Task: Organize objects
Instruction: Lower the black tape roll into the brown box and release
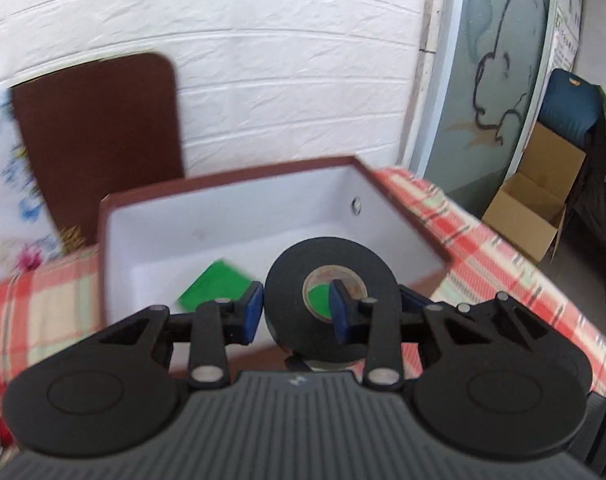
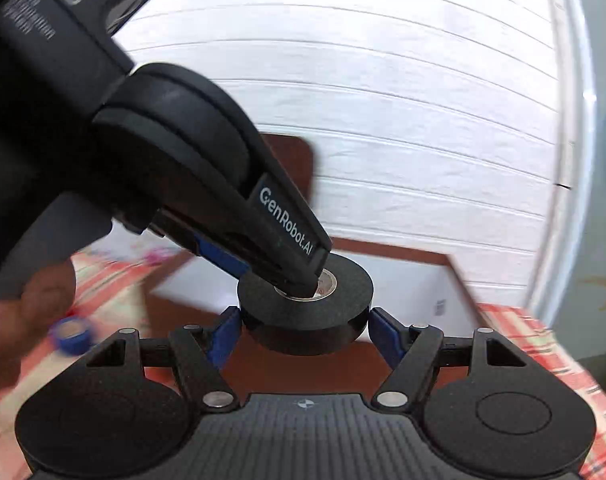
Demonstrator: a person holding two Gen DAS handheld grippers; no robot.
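A black tape roll (image 1: 327, 276) is held in the air over the front edge of a brown box with a white inside (image 1: 231, 216). My left gripper (image 1: 297, 312) is shut on the roll's wall, one finger outside and one inside the core. In the right wrist view the roll (image 2: 307, 312) sits between my right gripper's (image 2: 303, 330) blue pads, which touch its sides. The left gripper's finger (image 2: 291, 236) reaches into the core from above. A green flat object (image 1: 215, 286) lies in the box.
The box stands on a red checked tablecloth (image 1: 503, 264). A blue tape roll (image 2: 71, 334) lies on the cloth at the left. A brown board (image 1: 99, 140) leans on the white wall. A cardboard box (image 1: 535, 204) stands on the floor at the right.
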